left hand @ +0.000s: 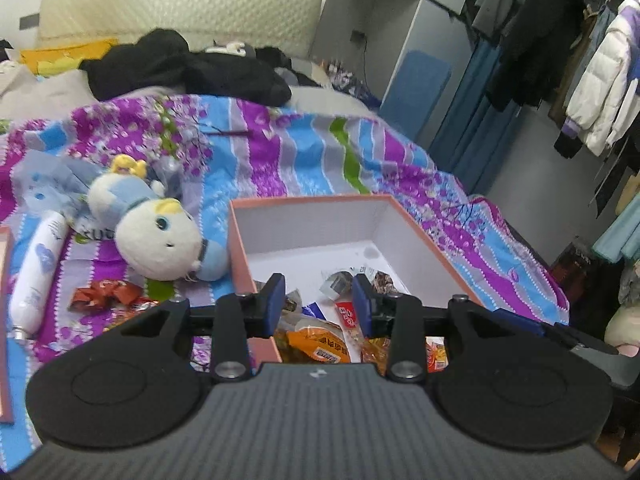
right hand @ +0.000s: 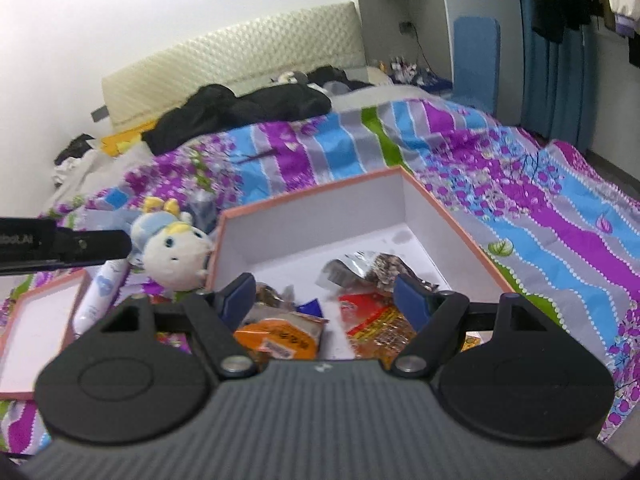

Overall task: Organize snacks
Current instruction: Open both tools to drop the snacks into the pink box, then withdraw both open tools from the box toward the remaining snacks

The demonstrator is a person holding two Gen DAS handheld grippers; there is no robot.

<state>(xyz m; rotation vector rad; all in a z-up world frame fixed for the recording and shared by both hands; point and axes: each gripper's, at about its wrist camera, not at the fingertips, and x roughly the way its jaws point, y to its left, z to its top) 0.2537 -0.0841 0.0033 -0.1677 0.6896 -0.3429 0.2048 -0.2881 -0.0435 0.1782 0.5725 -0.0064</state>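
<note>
A pink-rimmed white box (left hand: 312,220) (right hand: 320,220) lies open on the bed's floral quilt. Several snack packets lie inside: an orange one (left hand: 320,344) (right hand: 280,336), a red one (right hand: 368,312) and a silver-brown wrapper (left hand: 340,282) (right hand: 360,268). A red wrapper (left hand: 108,294) rests on the quilt left of the box. My left gripper (left hand: 319,292) hovers over the box's near left part, open, with nothing between its blue pads. My right gripper (right hand: 324,292) hangs above the box's near side, open wide and empty.
A plush doll (left hand: 160,236) (right hand: 176,252) and a white tube (left hand: 38,272) lie left of the box. The box lid (right hand: 36,332) sits further left. Black clothes (left hand: 180,64) are piled near the headboard. A rack of hanging clothes (left hand: 580,60) stands right of the bed.
</note>
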